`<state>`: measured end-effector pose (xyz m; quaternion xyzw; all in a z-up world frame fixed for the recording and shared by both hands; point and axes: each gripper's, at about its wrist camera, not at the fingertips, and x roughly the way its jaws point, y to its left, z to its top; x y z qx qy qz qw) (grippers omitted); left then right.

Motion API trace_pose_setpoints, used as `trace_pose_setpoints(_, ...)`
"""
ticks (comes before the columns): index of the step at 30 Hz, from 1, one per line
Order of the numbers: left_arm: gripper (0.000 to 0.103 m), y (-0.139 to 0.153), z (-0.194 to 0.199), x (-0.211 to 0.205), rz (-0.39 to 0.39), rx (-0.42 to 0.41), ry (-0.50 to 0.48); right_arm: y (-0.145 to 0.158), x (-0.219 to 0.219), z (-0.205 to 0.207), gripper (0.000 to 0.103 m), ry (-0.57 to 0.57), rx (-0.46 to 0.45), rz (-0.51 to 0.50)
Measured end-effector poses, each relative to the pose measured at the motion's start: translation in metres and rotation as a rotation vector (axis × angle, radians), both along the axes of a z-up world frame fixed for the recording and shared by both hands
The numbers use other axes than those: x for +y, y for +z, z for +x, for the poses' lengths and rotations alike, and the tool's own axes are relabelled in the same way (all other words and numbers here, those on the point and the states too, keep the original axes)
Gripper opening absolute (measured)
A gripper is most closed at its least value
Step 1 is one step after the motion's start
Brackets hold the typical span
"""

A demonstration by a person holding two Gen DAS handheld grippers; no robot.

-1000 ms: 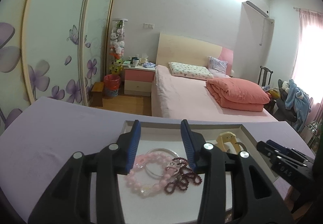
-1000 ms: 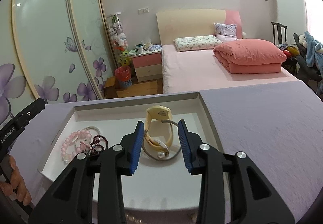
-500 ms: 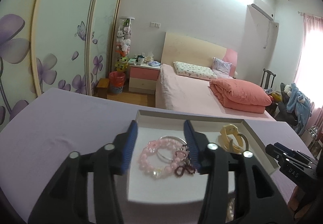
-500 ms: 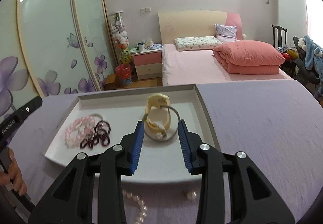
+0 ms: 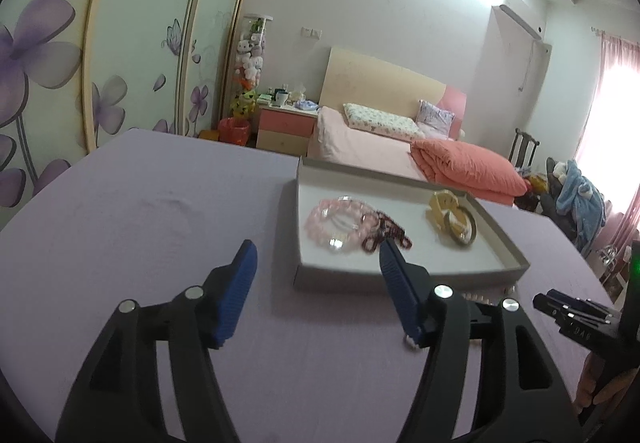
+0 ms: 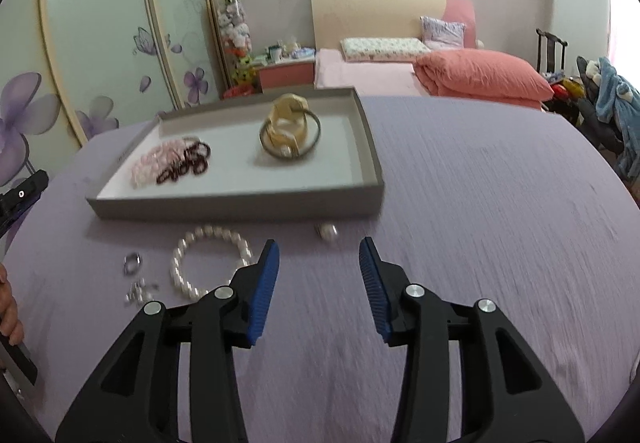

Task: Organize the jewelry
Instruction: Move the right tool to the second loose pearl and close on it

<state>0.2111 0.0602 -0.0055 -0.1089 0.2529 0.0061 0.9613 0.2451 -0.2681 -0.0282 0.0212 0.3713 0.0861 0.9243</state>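
My left gripper stands with its jaws wide apart and nothing between them; they have just been opening, and they hang above bare purple cloth short of the near wall of the grey tray. My right gripper also holds nothing; its jaws have just been opening a little, and they stand parted over the cloth, near side of the tray. Already in the tray lie the pink bead bracelet, the dark red bead string touching it, and the yellow watch sitting inside a metal bangle. Not yet stowed, on the cloth just in front of the tray: the pearl bracelet, a loose pearl, a small silver ring and some tiny silver pieces. Judged hazards: the loose pearl is round and will likely roll if a pad nudges it off-centre, possibly under the tray wall. The pearl bracelet lies partly behind my right gripper's left finger; closing on one bead only may let the strand swing and slip. The silver pieces are too small to make out; a pad may press them into the soft cloth rather than lift them. Both views are blurred, so placement is uncertain. A low approach may strike the tray wall and shift its contents.
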Motion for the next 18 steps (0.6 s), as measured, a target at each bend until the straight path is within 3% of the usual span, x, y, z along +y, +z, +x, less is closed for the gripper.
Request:
trace_pose_setpoints(14, 0.066, -0.013, 0.014, -0.010, 0.014, 0.060, -0.029, -0.020, 0.003, 0.028, 0.043, -0.025, 0.098, -0.010)
trace_pose_setpoints(18, 0.066, -0.015, 0.017, -0.010, 0.016, 0.066, -0.027, -0.027, 0.007, 0.043, 0.037, -0.030, 0.137, -0.017)
